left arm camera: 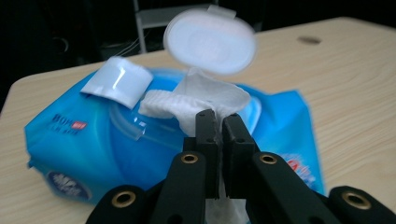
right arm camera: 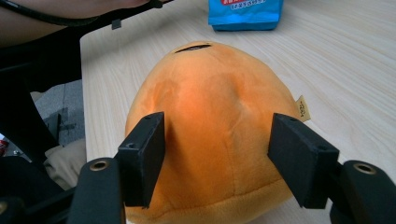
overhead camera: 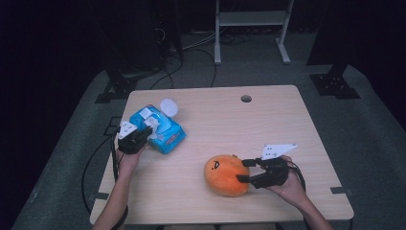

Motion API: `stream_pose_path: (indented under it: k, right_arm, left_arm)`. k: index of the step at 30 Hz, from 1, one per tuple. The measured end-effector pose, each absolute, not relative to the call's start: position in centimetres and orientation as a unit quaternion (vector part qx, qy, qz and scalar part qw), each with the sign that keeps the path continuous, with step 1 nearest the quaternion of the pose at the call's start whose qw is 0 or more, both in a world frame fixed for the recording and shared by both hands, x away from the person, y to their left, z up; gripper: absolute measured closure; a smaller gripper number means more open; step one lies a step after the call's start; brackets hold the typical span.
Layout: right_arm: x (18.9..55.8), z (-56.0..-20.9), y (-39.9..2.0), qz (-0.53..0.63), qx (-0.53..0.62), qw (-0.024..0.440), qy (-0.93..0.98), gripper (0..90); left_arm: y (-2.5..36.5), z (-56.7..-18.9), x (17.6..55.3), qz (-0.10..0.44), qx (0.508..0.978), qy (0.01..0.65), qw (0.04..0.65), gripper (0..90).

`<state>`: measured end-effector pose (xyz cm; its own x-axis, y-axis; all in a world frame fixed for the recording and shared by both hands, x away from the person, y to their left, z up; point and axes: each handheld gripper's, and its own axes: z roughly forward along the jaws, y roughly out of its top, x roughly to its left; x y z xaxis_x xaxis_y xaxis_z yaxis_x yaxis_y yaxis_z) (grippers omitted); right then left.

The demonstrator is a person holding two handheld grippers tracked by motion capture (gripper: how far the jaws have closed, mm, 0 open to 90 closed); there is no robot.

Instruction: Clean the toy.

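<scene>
I have the left gripper (left arm camera: 217, 122) pinched on the white wet wipe (left arm camera: 205, 95), which rises toward twelve o'clock from the blue soft wipes pack (left arm camera: 88, 140), while the right gripper (right arm camera: 219, 154) holds the orange plush toy (right arm camera: 210, 135).

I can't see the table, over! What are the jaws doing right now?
Left gripper shut on wipe from blue pack, lid open. Right gripper pressing orange plush. Nothing in the way.

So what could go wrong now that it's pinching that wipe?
The left gripper is shut on the wipe sticking out of the blue pack. Nothing pins the pack down, so pulling might lift or drag it instead of freeing the sheet. The thin wipe might also tear. The right gripper presses into the orange plush toy, which might squirm out.
</scene>
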<state>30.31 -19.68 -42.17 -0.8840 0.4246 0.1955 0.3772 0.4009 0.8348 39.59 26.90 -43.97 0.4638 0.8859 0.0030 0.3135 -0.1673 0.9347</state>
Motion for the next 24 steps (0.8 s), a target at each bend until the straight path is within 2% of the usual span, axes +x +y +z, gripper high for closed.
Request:
stream_pose_path:
  k: [14,24]
  right_arm:
    - [30.3,-42.3,-19.3,0.485,0.230,0.035,0.843,34.3]
    - [30.3,-42.3,-19.3,0.486,0.233,0.032,0.842,34.2]
  left_arm:
    - [25.7,-41.2,37.8,0.251,0.696,0.376,0.557,86.9]
    - [22.7,-39.5,36.1,0.208,0.716,0.315,0.587,86.8]
